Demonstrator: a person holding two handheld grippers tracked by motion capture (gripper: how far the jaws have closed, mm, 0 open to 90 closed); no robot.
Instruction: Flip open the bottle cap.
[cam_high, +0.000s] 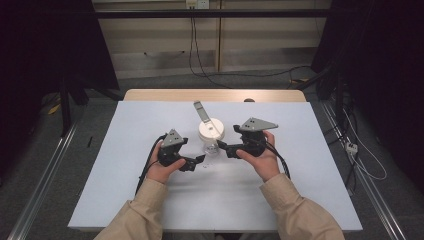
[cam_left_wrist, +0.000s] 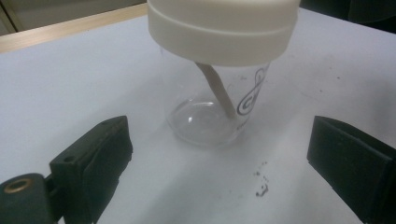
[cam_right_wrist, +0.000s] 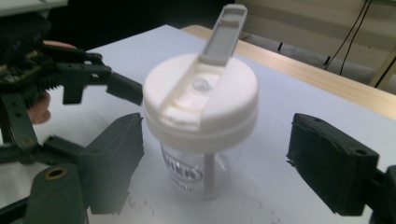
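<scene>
Both grippers, left gripper (cam_high: 200, 159) and right gripper (cam_high: 221, 146), gape apart beside the half-hidden cup (cam_high: 211, 148).

The high view is evenly lit from above: the white desk (cam_high: 150, 190) is bright, while both sides of the room sink into near black. Shadows under the hands are soft and faint. The left gripper view is sharp on the cup (cam_left_wrist: 210, 116), with a small glint on its base. In the right gripper view the lid (cam_right_wrist: 201, 100) is slightly soft and overexposed, and the near pads (cam_right_wrist: 112, 158) are blurred.
</scene>
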